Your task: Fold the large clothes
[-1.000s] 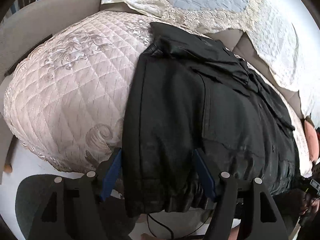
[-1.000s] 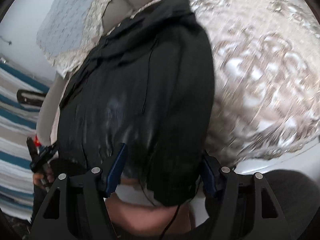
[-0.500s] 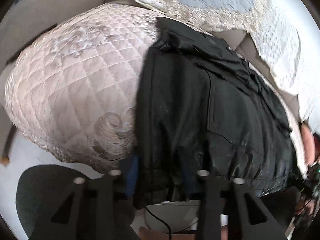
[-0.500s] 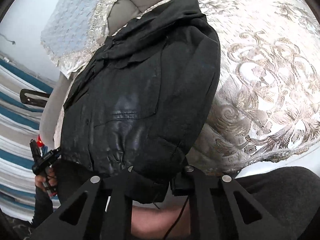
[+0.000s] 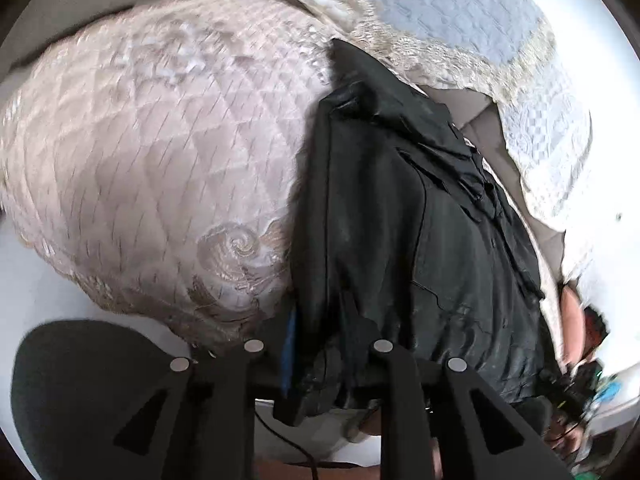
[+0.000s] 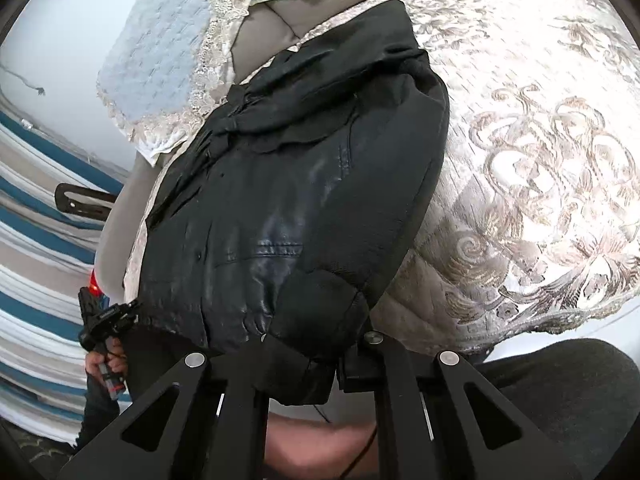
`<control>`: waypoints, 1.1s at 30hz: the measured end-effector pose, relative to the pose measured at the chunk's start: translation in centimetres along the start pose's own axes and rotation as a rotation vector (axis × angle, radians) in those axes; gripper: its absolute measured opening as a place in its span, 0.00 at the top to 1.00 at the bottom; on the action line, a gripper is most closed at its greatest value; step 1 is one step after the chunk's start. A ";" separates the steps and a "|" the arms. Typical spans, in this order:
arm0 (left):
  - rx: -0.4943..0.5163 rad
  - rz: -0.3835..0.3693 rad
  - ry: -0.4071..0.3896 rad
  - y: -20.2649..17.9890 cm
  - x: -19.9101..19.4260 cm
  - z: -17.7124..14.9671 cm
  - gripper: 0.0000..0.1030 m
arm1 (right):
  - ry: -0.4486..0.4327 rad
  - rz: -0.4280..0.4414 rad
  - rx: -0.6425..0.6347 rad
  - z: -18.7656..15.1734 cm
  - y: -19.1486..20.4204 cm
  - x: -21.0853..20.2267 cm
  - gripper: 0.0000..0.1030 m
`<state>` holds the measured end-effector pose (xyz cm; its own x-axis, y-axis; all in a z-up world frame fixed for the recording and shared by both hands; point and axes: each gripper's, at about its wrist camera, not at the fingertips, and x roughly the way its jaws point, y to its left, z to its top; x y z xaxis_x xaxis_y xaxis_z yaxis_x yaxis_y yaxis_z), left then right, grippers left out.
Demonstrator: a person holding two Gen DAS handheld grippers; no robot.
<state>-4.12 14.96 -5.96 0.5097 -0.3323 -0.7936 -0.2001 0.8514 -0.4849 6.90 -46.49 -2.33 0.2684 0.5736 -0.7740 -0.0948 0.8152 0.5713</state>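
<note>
A black leather jacket (image 5: 400, 240) lies lengthwise on a quilted beige sofa cover (image 5: 160, 160), collar at the far end and hem hanging over the near edge. My left gripper (image 5: 320, 344) has the hem's left corner bunched between its blue pads, and its jaws are closing on it. In the right wrist view the jacket (image 6: 300, 200) fills the middle. My right gripper (image 6: 316, 344) is shut on the hem's right corner. At the far hem corner a hand (image 6: 106, 360) grips the other gripper's handle.
A lace-edged pale blue cover (image 5: 460, 20) drapes the sofa back behind the collar. The embroidered quilt (image 6: 540, 160) spreads out beside the jacket. A person's dark trouser leg (image 6: 560, 400) sits below the sofa edge. A blue-striped rug (image 6: 32, 240) lies on the floor.
Both grippers went from wide open astride the hem to closed on it. The hem fabric now bunches between the fingers of each. The left view has shifted slightly sideways.
</note>
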 end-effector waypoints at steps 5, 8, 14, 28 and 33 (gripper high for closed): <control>0.018 0.044 0.010 -0.5 0.3 -0.4 0.79 | 0.036 -0.007 0.007 -0.3 -0.7 0.4 0.90; 0.011 0.053 0.036 -0.7 0.7 -0.3 0.78 | 0.058 -0.011 0.009 -0.3 -0.6 0.8 0.90; 0.026 0.051 0.089 -1.1 1.2 -0.3 0.85 | 0.058 0.006 0.003 -0.2 -0.3 1.1 0.91; 0.095 -0.308 -0.260 -7.4 -6.7 7.5 0.93 | -0.213 0.255 -0.037 6.5 3.6 -6.3 0.93; 0.111 -0.329 -0.313 -9.9 -4.9 13.7 0.93 | -0.269 0.260 -0.041 11.7 4.3 -6.4 0.93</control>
<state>6.79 13.68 7.77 0.7624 -0.4678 -0.4471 0.0961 0.7651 -0.6367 16.02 -47.61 8.31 0.4718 0.7249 -0.5019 -0.2296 0.6506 0.7239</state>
